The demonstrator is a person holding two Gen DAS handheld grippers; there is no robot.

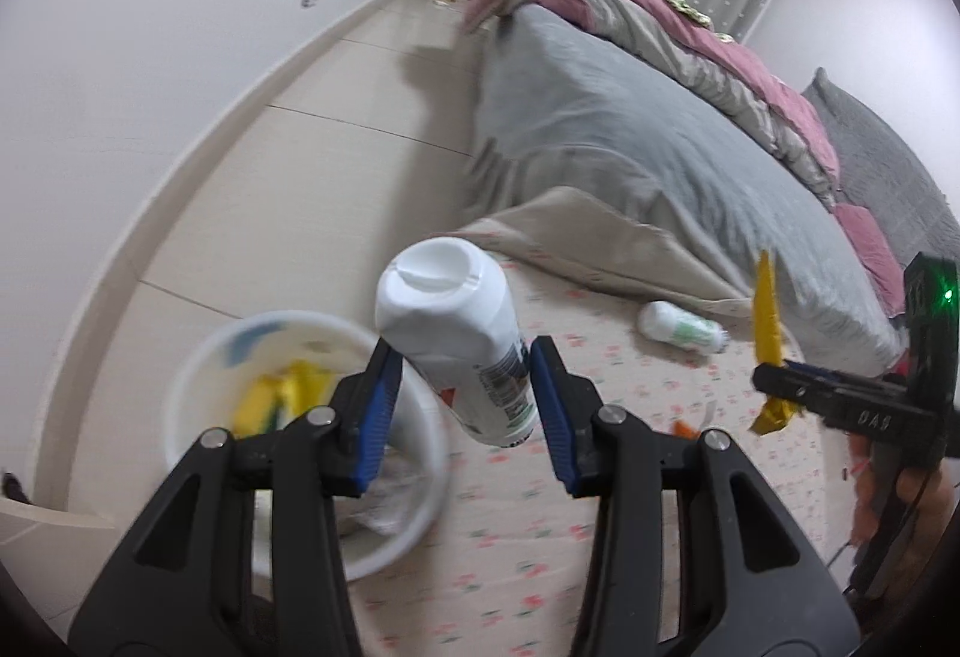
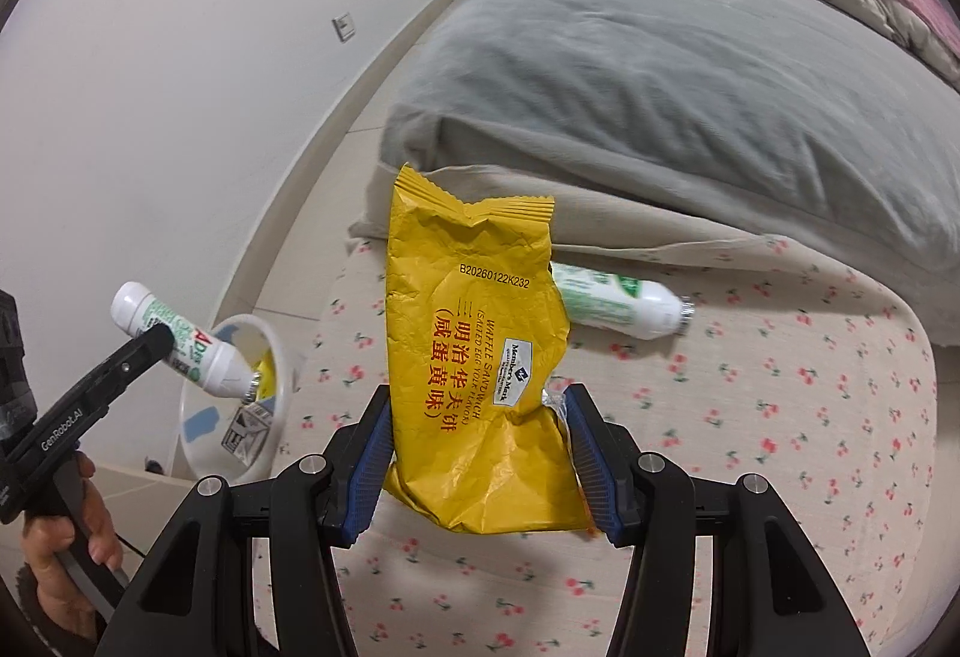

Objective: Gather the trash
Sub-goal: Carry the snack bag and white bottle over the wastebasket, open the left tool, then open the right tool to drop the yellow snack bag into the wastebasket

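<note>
**Trash in both grips, bin to the left**

Trash is held two ways: the left hand-held gripper [image 1: 465,387] is clamped on a white yogurt-drink bottle [image 1: 459,339], poised tilted over the white bin [image 2: 240,399] on the floor beside the mattress edge. The right hand-held gripper [image 2: 477,453] pinches a yellow snack wrapper [image 2: 474,333] above the cherry-print mattress [image 2: 780,417]. Centre the bottle over the bin's mouth before letting go; it seems near the rim, though blur hinders judging. A second bottle [image 2: 618,303] lies near the grey quilt [image 2: 660,87].
</note>
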